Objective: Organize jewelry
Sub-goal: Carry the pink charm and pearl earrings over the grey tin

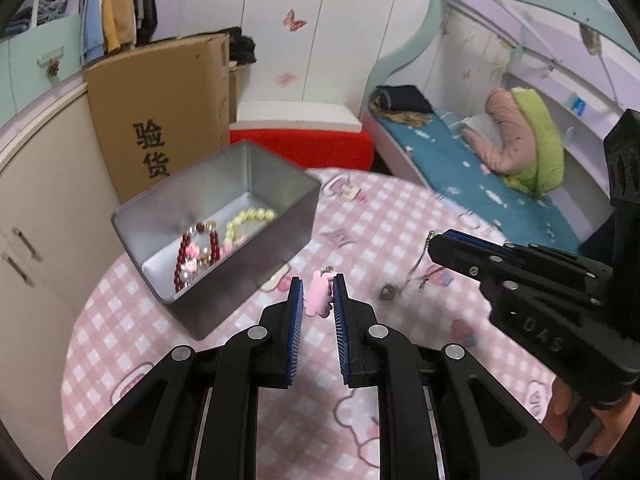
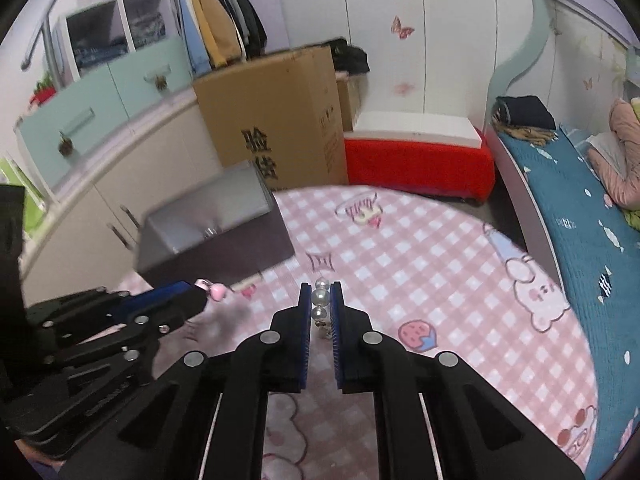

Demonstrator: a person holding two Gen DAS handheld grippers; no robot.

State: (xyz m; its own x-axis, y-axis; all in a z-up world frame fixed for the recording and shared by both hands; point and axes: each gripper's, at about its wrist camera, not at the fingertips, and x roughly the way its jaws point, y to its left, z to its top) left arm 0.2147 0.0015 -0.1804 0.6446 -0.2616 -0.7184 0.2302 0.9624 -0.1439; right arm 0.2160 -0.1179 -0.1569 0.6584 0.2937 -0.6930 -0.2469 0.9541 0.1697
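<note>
My left gripper (image 1: 317, 294) is shut on a pink charm (image 1: 318, 298) and holds it above the table, just right of a grey metal box (image 1: 280, 236). The box holds a dark red bead bracelet (image 1: 198, 254) and a pale yellow bead bracelet (image 1: 244, 222). My right gripper (image 2: 321, 300) is shut on a pearl chain (image 2: 321, 298). In the left wrist view the right gripper (image 1: 440, 240) has a thin chain with a dark pendant (image 1: 388, 292) hanging from it to the table. The left gripper (image 2: 188, 298) and its pink charm (image 2: 217, 291) show in the right wrist view.
The round table has a pink checked cloth (image 1: 400, 232). Behind it stand a cardboard box (image 1: 160, 120), a red and white stool (image 1: 300, 140) and cream cupboards (image 1: 44, 200). A bed with a blue cover (image 1: 460, 160) lies to the right.
</note>
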